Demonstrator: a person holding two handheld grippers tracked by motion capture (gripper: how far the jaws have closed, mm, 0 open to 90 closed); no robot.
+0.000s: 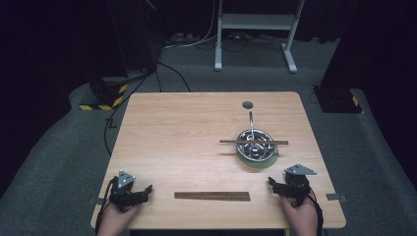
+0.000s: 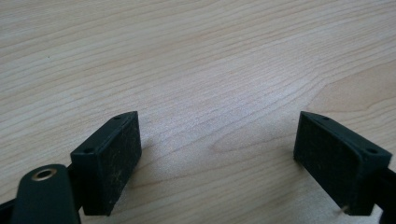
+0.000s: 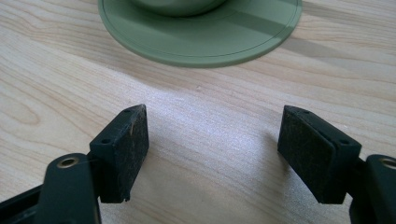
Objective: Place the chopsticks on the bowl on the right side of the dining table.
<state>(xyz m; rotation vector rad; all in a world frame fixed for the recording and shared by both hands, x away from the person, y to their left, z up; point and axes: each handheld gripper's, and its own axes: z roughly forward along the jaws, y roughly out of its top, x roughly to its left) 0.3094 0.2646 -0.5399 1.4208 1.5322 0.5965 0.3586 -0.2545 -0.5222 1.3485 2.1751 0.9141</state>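
Where steel glares, bowl (image 1: pixel 254 143) contents blur.

Brightly lit table (image 1: pixel 187 132) amid dark surroundings; perhaps slightly soft high view.

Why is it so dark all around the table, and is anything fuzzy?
High view: light falls on the table, the floor around stays dim, and the bowl glints. Right gripper view: the green plate looks soft, the pads sharper. Left gripper view: evenly lit wood.

Pale wood-grain table (image 1: pixel 187 147), green plate (image 3: pixel 201 39), silver bowl (image 1: pixel 255 142), dark brown chopsticks (image 1: pixel 212 196), black fingers (image 2: pixel 109 163)
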